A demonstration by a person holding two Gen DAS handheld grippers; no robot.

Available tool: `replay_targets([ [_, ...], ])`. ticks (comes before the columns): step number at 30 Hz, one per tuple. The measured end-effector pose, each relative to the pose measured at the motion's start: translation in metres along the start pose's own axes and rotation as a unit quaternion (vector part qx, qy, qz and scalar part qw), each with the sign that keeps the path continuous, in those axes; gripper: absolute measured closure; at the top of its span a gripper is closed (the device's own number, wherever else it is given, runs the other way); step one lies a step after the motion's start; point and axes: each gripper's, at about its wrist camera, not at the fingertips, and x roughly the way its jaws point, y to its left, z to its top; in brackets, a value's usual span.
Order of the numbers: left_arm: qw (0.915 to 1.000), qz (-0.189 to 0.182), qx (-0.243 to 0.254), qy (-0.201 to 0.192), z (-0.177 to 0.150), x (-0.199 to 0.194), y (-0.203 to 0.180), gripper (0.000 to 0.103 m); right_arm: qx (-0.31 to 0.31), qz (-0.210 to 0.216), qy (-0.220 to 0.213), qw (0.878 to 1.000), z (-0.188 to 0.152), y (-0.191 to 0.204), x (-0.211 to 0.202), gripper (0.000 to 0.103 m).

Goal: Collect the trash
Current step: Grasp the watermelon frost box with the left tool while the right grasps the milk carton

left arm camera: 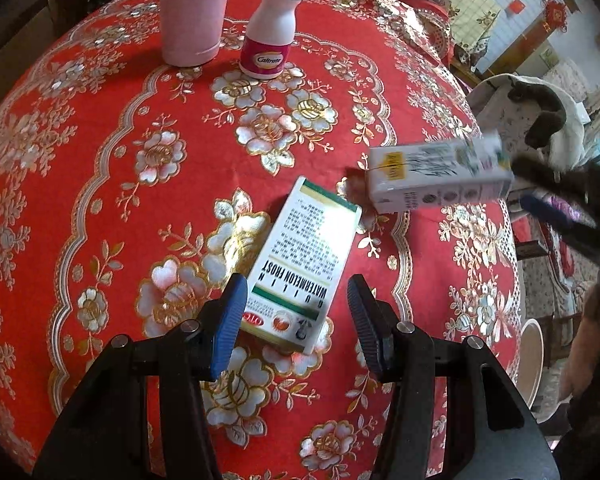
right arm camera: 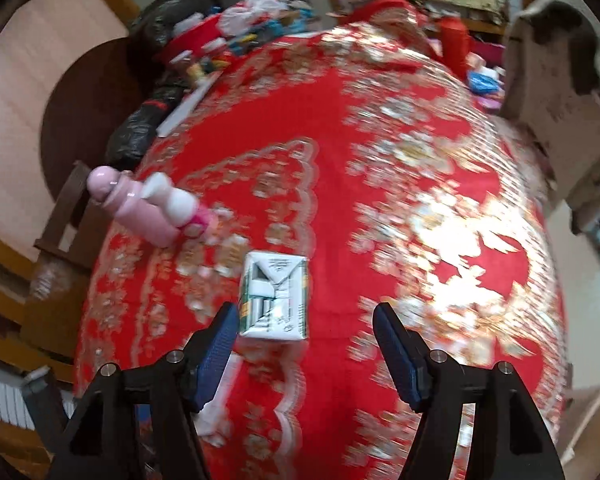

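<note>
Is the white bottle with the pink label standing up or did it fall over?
Standing up. The white bottle rests on its base on the red tablecloth, cap on top, beside the pink flask.

Motion blur smears the small carton point(left arm camera: 440, 178) and the pink bottle point(right arm camera: 136, 210); its cap is cropped in the left view.

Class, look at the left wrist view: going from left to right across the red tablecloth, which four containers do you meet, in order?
Pink cylindrical flask → white plastic Caltrate bottle with magenta label → flat white-and-green Watermelon Frost carton → blurred white drink carton.
</note>
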Motion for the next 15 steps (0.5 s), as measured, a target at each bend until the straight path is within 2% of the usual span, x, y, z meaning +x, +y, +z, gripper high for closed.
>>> replay_targets([
  [6,0.9996,0.018,0.021,-0.006,0.006,0.007,-0.007,0.051,0.026,-0.006,0.015,1.0,-0.013,-0.037,0.006,0.036],
  [11,0.9997,0.017,0.014,-0.001,0.012,0.014,-0.005,0.051,0.026,-0.01,-0.001,1.0,0.002,-0.043,0.011,0.036],
  [15,0.9999,0.015,0.005,0.001,0.012,0.014,-0.001,0.051,-0.006,-0.061,-0.006,0.998,0.024,-0.038,0.031,0.036],
])
